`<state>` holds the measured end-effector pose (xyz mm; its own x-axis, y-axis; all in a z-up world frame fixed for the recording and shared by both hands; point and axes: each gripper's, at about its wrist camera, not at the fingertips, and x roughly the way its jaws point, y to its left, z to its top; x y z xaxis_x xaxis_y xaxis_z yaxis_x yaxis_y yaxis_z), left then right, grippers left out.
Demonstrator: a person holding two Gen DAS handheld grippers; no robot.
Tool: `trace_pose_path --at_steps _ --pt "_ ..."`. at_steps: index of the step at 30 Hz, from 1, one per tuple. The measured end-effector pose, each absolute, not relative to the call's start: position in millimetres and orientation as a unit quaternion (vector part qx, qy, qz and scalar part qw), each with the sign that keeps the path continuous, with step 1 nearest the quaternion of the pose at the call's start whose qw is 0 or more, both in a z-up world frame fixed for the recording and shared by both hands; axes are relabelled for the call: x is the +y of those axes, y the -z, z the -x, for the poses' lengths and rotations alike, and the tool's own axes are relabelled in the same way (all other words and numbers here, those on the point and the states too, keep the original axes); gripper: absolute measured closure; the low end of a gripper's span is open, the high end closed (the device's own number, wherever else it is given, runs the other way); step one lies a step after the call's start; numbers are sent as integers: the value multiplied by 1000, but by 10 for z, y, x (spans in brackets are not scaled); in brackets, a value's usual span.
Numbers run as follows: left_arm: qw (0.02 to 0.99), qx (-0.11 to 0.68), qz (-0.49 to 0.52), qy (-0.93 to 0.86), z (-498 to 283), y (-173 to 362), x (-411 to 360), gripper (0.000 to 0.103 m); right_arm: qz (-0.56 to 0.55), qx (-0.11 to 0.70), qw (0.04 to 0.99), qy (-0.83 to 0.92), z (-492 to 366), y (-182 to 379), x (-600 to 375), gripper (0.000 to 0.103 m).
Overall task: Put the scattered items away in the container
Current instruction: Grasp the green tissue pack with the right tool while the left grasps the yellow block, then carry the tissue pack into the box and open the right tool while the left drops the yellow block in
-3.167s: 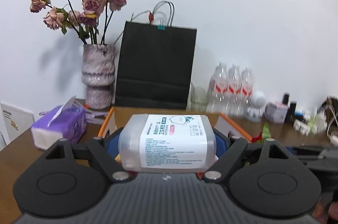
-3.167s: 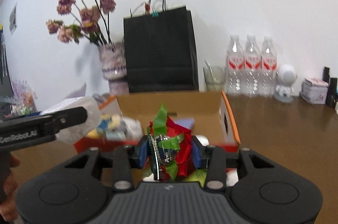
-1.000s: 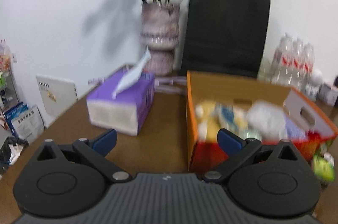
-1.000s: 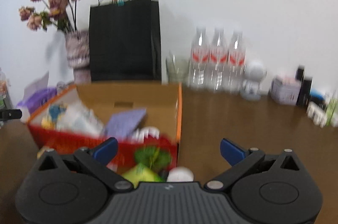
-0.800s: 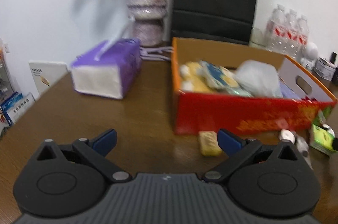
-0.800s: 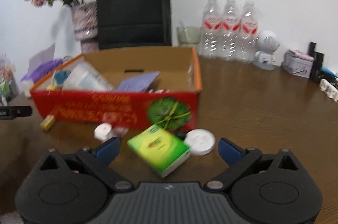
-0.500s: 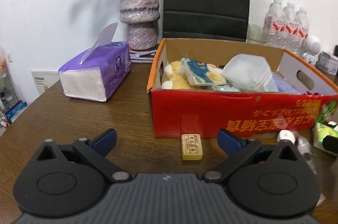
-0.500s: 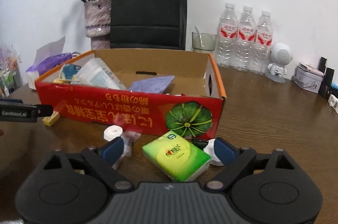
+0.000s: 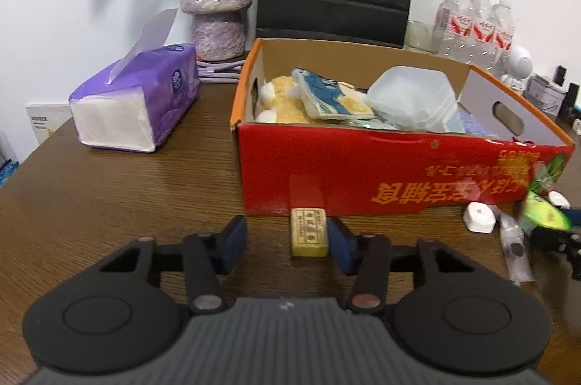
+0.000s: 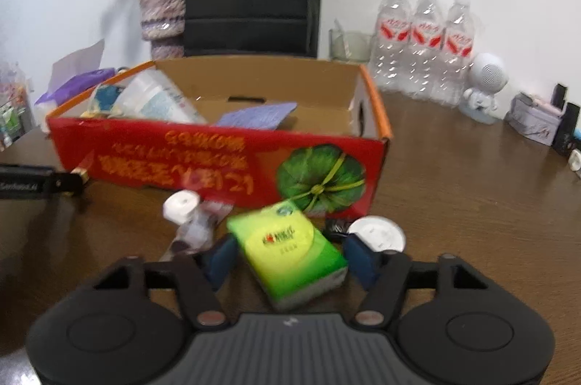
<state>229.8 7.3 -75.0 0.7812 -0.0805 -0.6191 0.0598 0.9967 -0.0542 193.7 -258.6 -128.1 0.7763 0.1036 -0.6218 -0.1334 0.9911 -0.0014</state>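
Both pairs of tongs are closing, each with something between its pads but not yet clamped. The left tongs [image 9: 287,241] straddle a small yellow block [image 9: 308,232] lying on the tabletop [image 9: 120,189] just ahead of them, with its far end close against the red box [image 9: 381,163], the container for this job. The block sits off centre, near the right pad and apart from the left pad, so the likely fault is that 1 pad meets it first, pushes it sideways or twists it, and it ends up pinched by a corner or slides away along the box wall. The right tongs [image 10: 292,256] bracket a green tissue pack [image 10: 290,249], which lies at a slant across the gap; a soft pack gripped on the diagonal may crumple, pivot and drop during the lift. Clutter crowds that grasp: a white-capped tube [image 10: 190,221] lies just left of the left pad and a white round lid [image 10: 377,234] just ahead of the right pad, either of which could be nudged farther from the box. The view is blurred, so contact cannot be confirmed.
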Motion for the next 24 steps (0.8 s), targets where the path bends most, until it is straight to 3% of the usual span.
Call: trace_pose_path --at_steps 2,6,24 --pt "943 328 23 49 -2285 747 89 69 17 332 940 -76 -1910 1295 -2575 55" --pt "942 326 36 68 -2266 748 113 81 36 327 940 -92 -1840 1284 -2481 57" --pt "947 308 31 84 -2183 716 90 82 12 312 943 -117 -1768 1229 -2526 57"
